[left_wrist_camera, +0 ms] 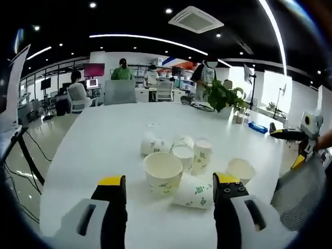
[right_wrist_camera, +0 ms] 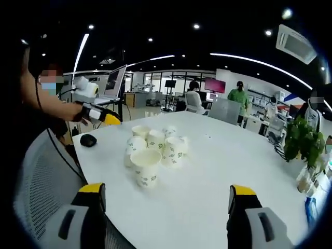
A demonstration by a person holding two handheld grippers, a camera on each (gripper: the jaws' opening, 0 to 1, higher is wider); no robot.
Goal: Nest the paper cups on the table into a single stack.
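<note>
Left gripper view puts us low over the white desk (left_wrist_camera: 93, 150), and our left tongs (left_wrist_camera: 168, 189) stand wide apart with nothing between them. Just ahead sits the cluster of paper cups (left_wrist_camera: 181, 161), all loose, none nested yet as far as we can tell. Nearest is an upright cup (left_wrist_camera: 162, 173), mouth open toward us, and touching its side lies a tipped cup (left_wrist_camera: 193, 191) with a green leaf print. Off to one side, a lone cup (left_wrist_camera: 240, 170) rests a little apart from the huddle.

Over in the right gripper view, our right tongs (right_wrist_camera: 168, 199) gape open too, empty, well back from the same group. From here the front cup (right_wrist_camera: 146, 167) stands upright at the near edge of the bunch. A black mouse (right_wrist_camera: 88, 140) lies near the desk's edge, and the other tongs (right_wrist_camera: 98, 115) come in from the left, held in a person's hand.

We judge these cups light and thin-walled, easy to crush or skid across that smooth top. So we'd pinch gently across the wall just under the rolled rim, where the paper is stiffest, starting with an upright one.
</note>
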